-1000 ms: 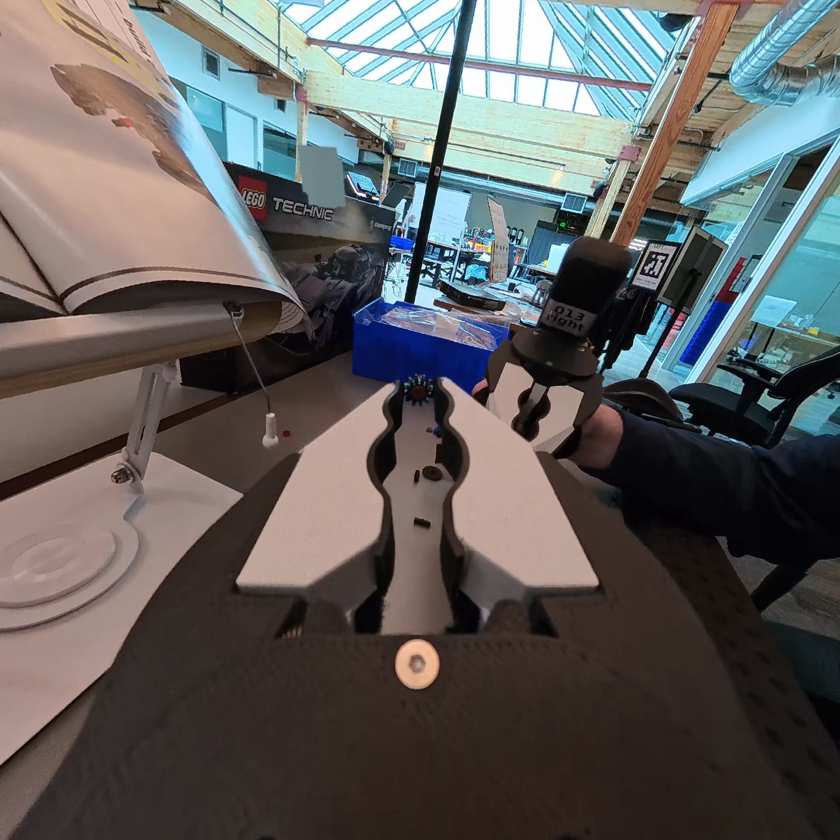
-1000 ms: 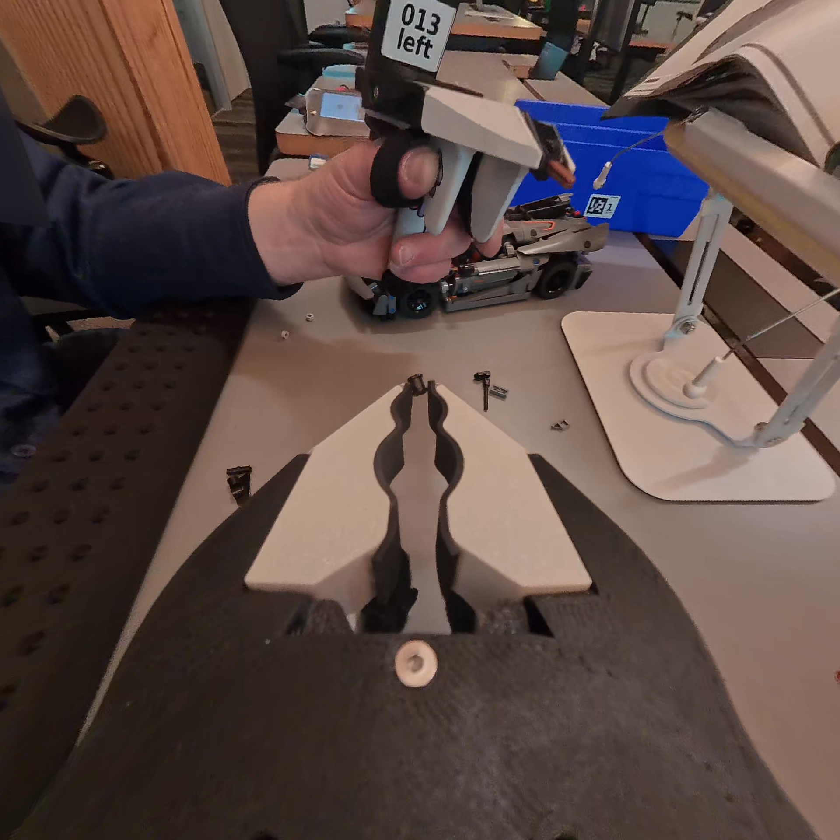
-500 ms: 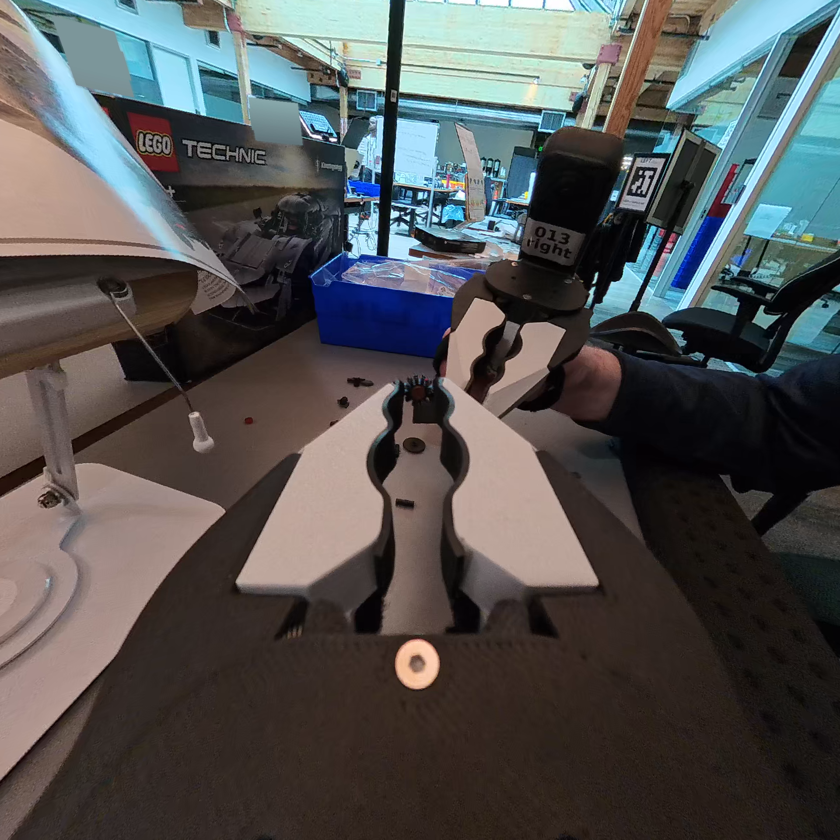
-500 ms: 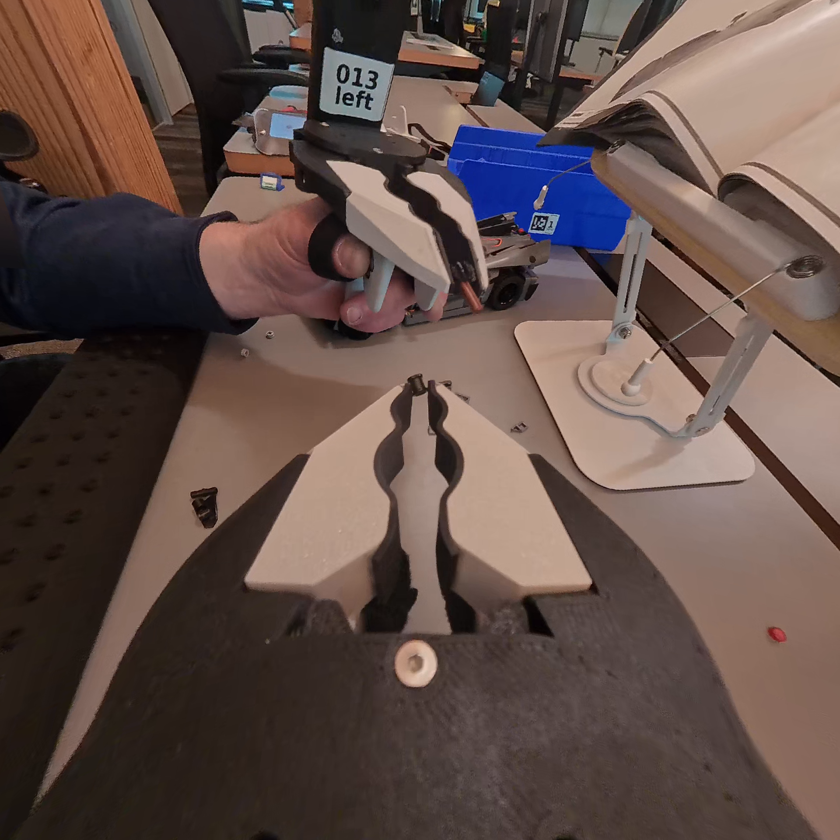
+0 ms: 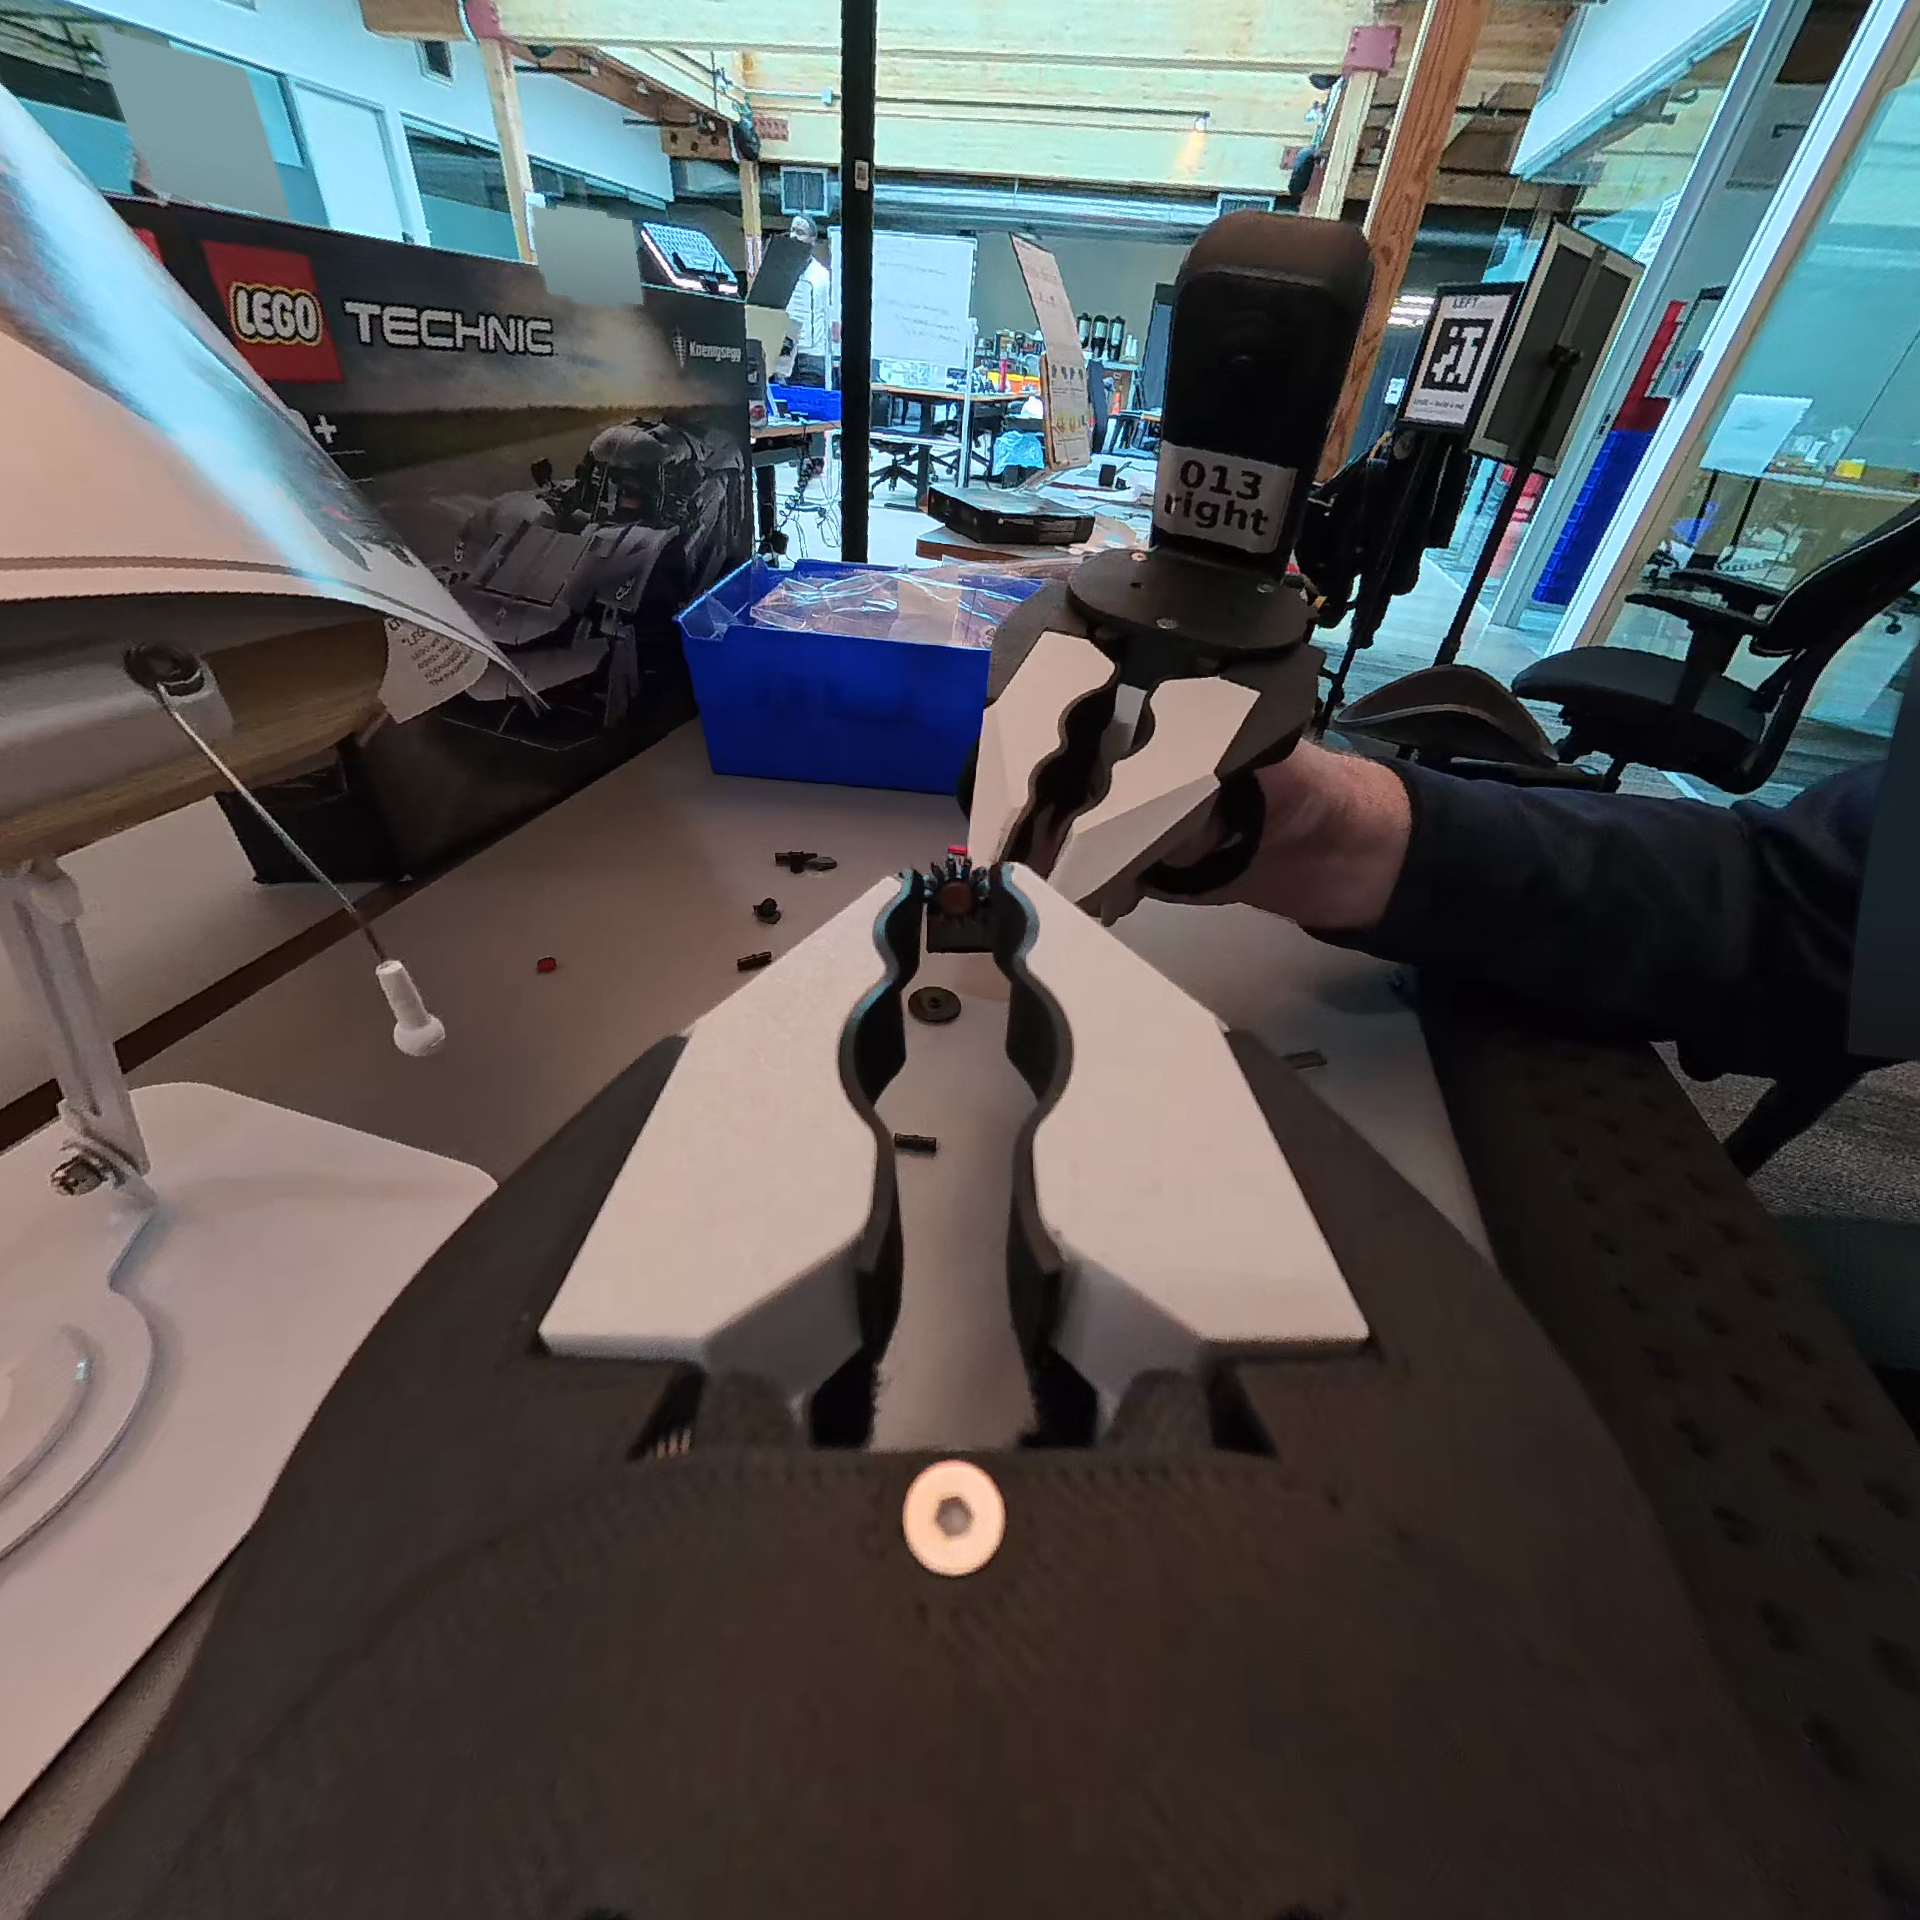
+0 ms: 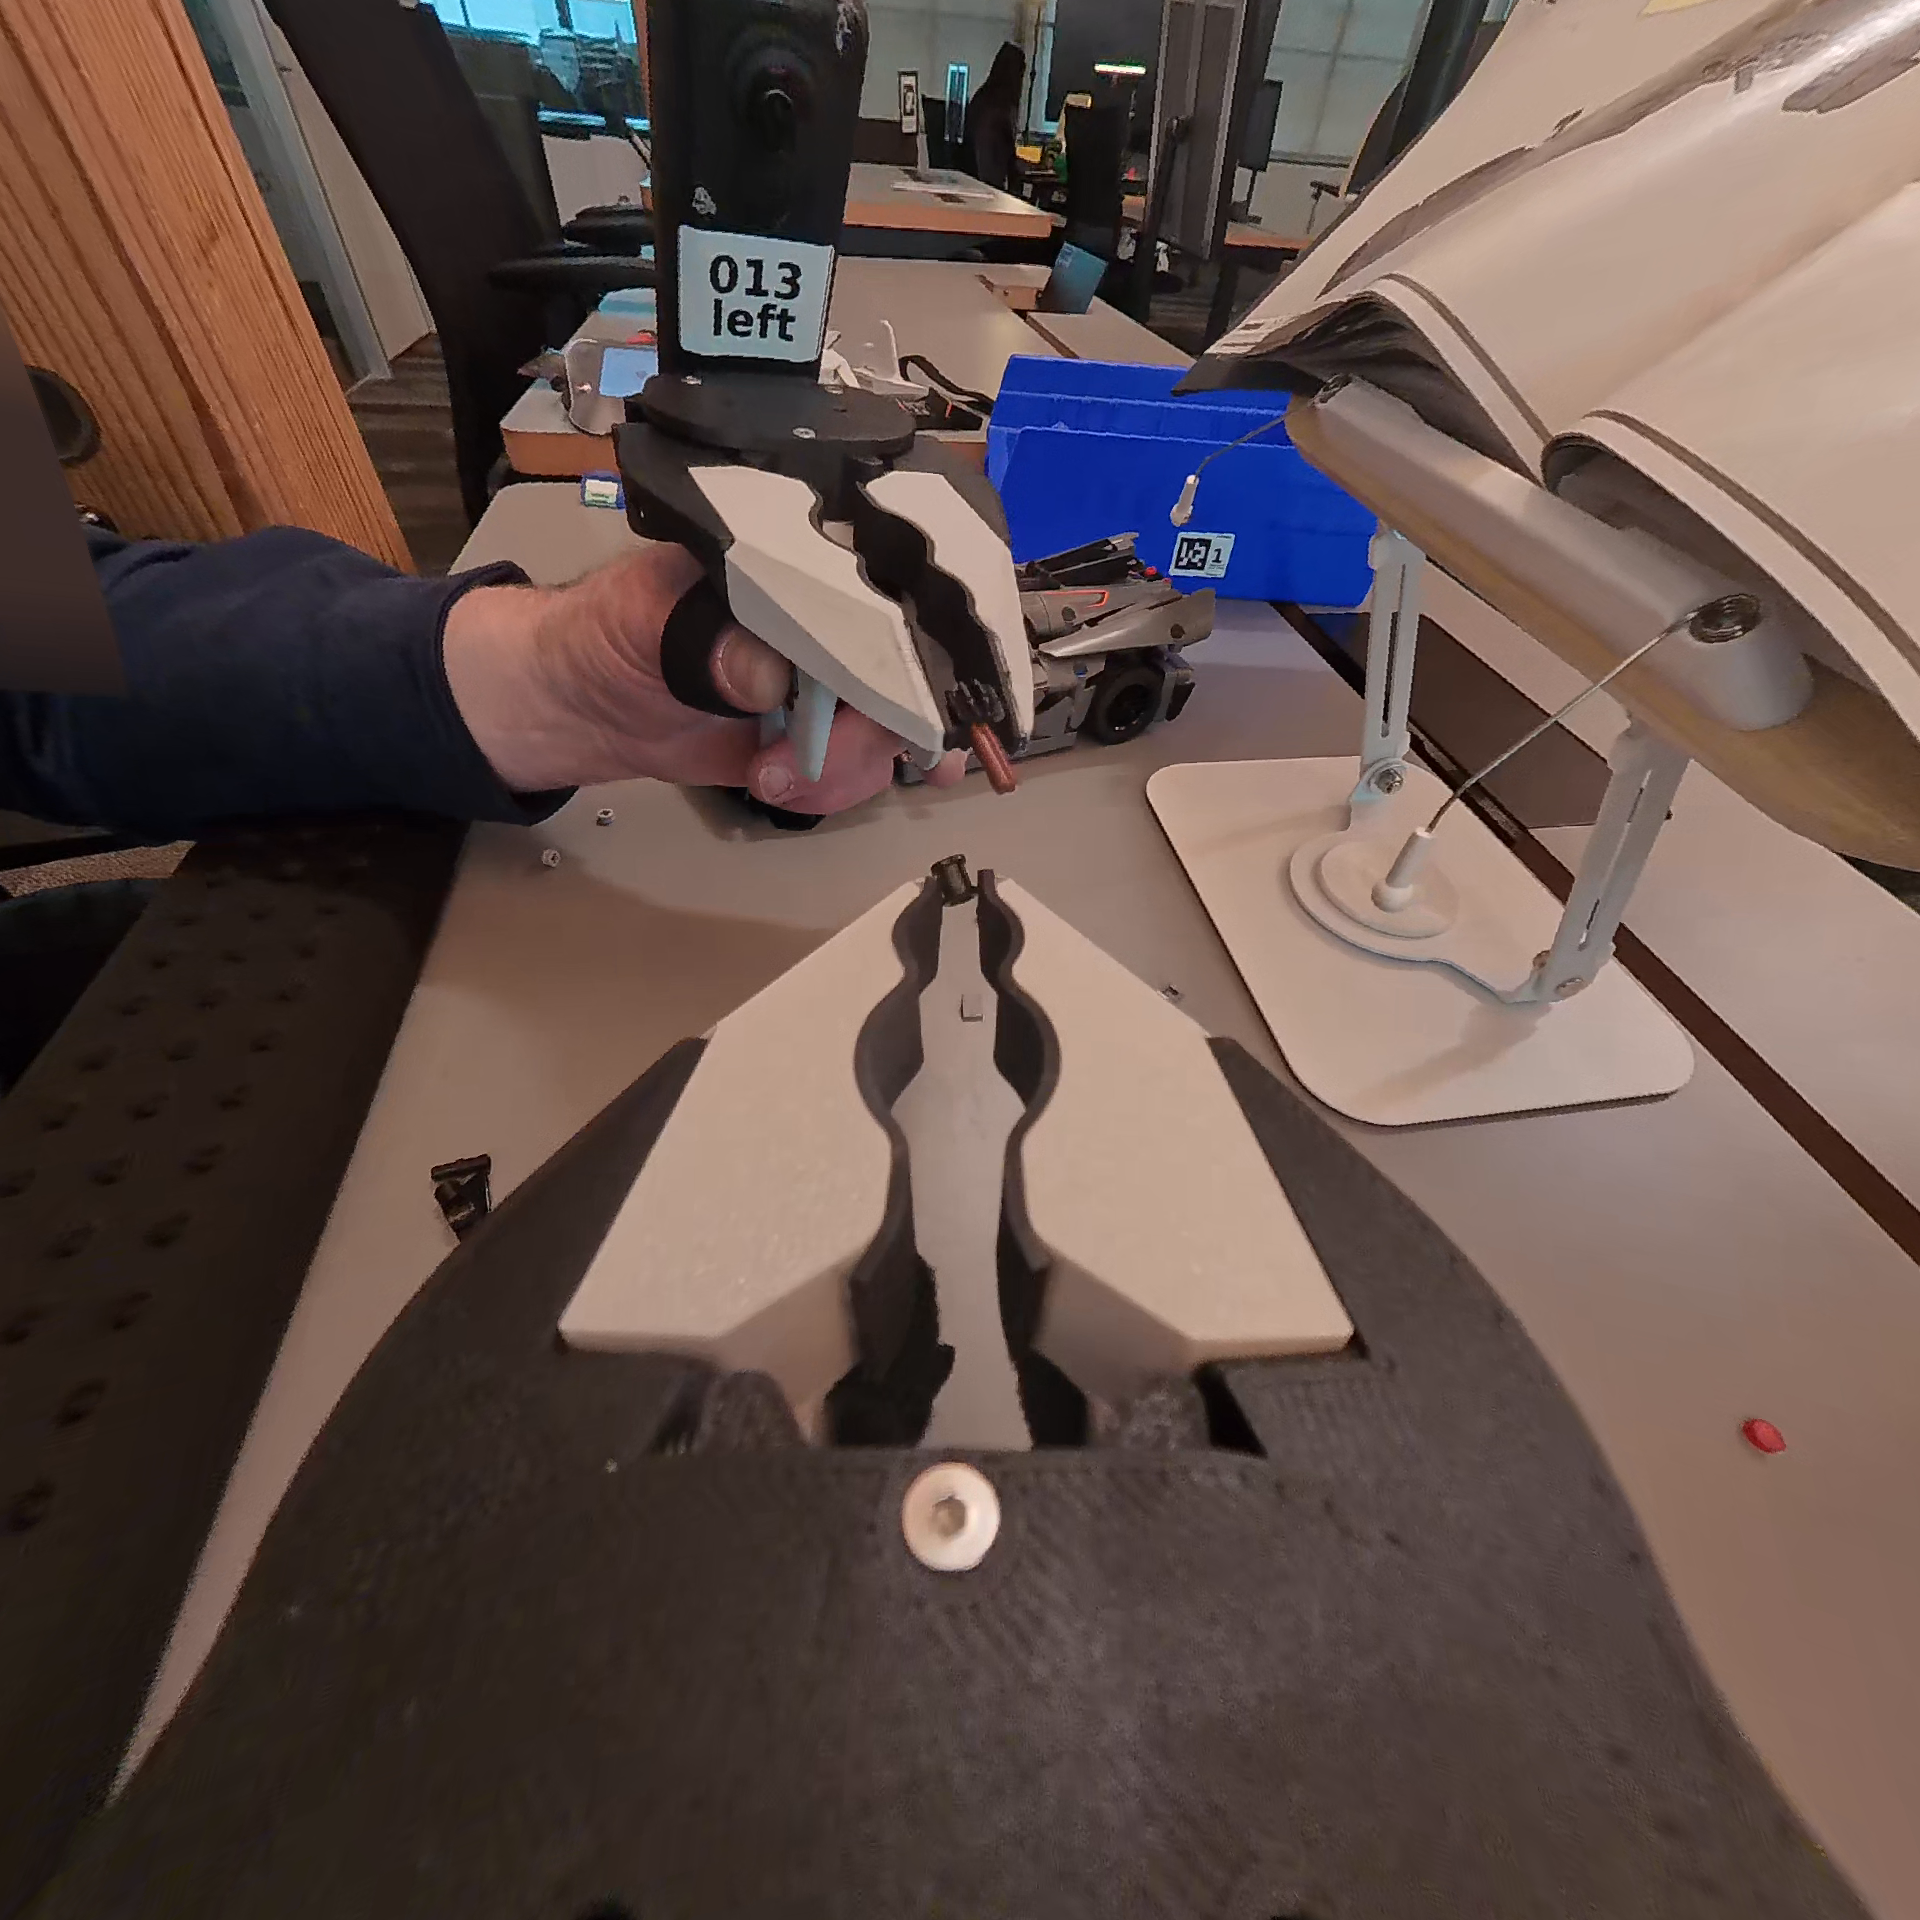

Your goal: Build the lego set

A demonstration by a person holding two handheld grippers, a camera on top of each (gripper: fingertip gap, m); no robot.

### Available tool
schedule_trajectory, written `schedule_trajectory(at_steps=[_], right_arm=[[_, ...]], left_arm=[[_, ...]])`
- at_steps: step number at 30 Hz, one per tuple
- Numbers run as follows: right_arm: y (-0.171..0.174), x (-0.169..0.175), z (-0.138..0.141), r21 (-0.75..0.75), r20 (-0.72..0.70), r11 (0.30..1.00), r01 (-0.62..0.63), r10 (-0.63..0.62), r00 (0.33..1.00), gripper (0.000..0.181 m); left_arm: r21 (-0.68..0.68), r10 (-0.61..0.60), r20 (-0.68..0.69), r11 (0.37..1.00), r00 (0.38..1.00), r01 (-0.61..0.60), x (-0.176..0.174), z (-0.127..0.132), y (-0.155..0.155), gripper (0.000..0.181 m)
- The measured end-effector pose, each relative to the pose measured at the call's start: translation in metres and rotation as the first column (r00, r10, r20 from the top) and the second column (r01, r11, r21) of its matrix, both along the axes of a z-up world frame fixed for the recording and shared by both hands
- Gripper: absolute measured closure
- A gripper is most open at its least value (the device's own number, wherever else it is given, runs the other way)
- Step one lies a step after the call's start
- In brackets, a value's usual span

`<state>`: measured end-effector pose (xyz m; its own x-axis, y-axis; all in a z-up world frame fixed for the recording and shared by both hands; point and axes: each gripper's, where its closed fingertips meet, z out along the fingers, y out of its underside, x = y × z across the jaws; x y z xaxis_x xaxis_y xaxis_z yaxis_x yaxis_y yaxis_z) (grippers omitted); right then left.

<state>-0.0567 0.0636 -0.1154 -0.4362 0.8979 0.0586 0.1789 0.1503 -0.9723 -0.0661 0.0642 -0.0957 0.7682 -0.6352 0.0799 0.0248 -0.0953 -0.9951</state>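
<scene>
Pinching a black gear on a brown axle (image 5: pixel 958 902) in my left gripper (image 5: pixel 958 894), I clamp a small black pin (image 6: pixel 953 875) in my right gripper (image 6: pixel 961 883); bare table (image 6: pixel 644 935) lies between them.

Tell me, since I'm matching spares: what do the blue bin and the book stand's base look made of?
Blue bin: probably moulded plastic; uniform saturated colour, ribbed rim, soft sheen. Stand base: likely painted metal, possibly plastic; thin flat white plate, matte, with screwed brackets.

Open counter (image 6: pixel 665 966) lies btwn the two hand-held grippers; white stand base (image 6: pixel 1455 997) & overhanging booklet (image 6: pixel 1662 343) block the side, blue bin (image 5: pixel 842 707) & model car (image 6: pixel 1101 655) close off the back, small loose parts (image 5: pixel 774 914) scattered.
</scene>
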Motion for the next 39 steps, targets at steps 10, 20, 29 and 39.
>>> schedule_trajectory(at_steps=[10,20,29,39], right_arm=[[0.001,0.000,0.001,-0.003,-0.006,1.000,0.002,-0.002,1.000,0.177],[0.001,0.000,0.000,-0.005,-0.003,1.000,0.002,-0.002,1.000,0.177],[0.000,0.000,-0.001,0.004,0.004,1.000,-0.001,0.001,1.000,0.177],[-0.014,-0.005,-0.018,0.057,0.064,0.997,-0.042,0.038,0.997,0.177]], left_arm=[[-0.006,-0.004,-0.018,1.000,1.000,0.004,0.002,-0.003,0.001,0.170],[-0.007,-0.003,-0.031,1.000,1.000,0.003,0.004,-0.004,0.001,0.170],[-0.014,-0.001,-0.047,1.000,0.999,0.001,0.004,-0.008,0.003,0.170],[-0.018,0.015,-0.223,1.000,0.975,-0.020,0.013,-0.024,0.004,0.170]])
